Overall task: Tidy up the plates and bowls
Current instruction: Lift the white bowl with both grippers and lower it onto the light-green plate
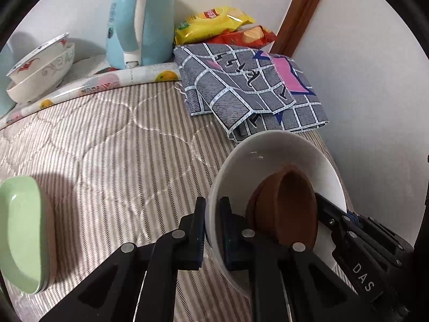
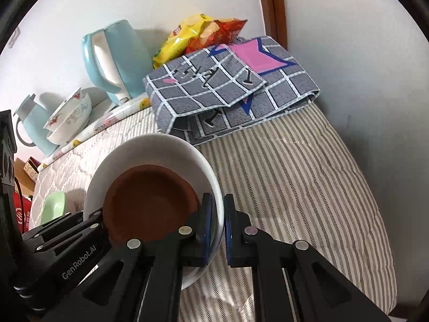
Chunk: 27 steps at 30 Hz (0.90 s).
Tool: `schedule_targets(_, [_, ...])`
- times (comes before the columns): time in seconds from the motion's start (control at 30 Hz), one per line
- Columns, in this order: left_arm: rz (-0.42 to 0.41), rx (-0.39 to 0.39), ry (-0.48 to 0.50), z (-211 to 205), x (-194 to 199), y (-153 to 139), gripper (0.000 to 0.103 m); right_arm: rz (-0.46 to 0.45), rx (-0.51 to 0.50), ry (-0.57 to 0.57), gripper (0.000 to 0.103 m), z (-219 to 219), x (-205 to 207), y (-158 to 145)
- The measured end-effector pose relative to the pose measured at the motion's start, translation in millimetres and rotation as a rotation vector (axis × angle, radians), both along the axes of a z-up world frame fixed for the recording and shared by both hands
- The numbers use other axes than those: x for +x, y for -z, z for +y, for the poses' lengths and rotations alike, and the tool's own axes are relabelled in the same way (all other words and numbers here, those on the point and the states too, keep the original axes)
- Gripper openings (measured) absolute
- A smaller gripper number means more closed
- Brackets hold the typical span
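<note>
A white bowl (image 1: 270, 155) hangs over the striped bed cover with a brown bowl (image 1: 287, 209) inside it. My left gripper (image 1: 213, 225) is shut on the white bowl's left rim, one pad inside and one outside. On the opposite rim, my right gripper (image 2: 217, 225) is shut on the white bowl (image 2: 150, 150), and the brown bowl (image 2: 150, 201) lies in the middle. The right gripper (image 1: 346, 228) also shows in the left wrist view, behind the brown bowl. A green dish (image 1: 21, 230) rests on the cover at the left. Two patterned bowls (image 1: 40, 69) sit nested at the far left.
A light blue kettle (image 1: 139, 21) stands by the wall. A folded grey checked cloth (image 1: 249, 86) and snack bags (image 1: 214, 24) lie at the back. A second blue jug (image 2: 29, 123) and a brown door frame (image 2: 273, 8) are in the right wrist view. Striped bed cover (image 1: 112, 145) stretches between.
</note>
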<state>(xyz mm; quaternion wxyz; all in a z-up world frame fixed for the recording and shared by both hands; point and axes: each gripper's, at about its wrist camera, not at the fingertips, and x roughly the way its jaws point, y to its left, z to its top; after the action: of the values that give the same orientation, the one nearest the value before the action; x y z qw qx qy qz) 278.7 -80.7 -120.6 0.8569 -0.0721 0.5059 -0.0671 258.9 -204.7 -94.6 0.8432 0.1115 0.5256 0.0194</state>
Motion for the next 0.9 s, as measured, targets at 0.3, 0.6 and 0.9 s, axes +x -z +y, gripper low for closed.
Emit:
schedule_targets(0.3, [-0.033,-0.003,-0.029,21.3,-19.5,-23.9,0.01,-0.029,0.004,-0.022,0.008,21.3,-15.3,-25.0])
schedule_targets(0.6, [-0.064,-0.009,-0.05,43.2,-38.5,-38.4,0.01,-0.06,0.004,-0.038,0.008,42.6,-29.2,-43.1])
schedule_targets(0.9, [-0.09,-0.016,-0.076,67.2,-53.4,-50.5,0.01,-0.087,0.006,-0.06,0.008,66.1,-37.1,-58.8])
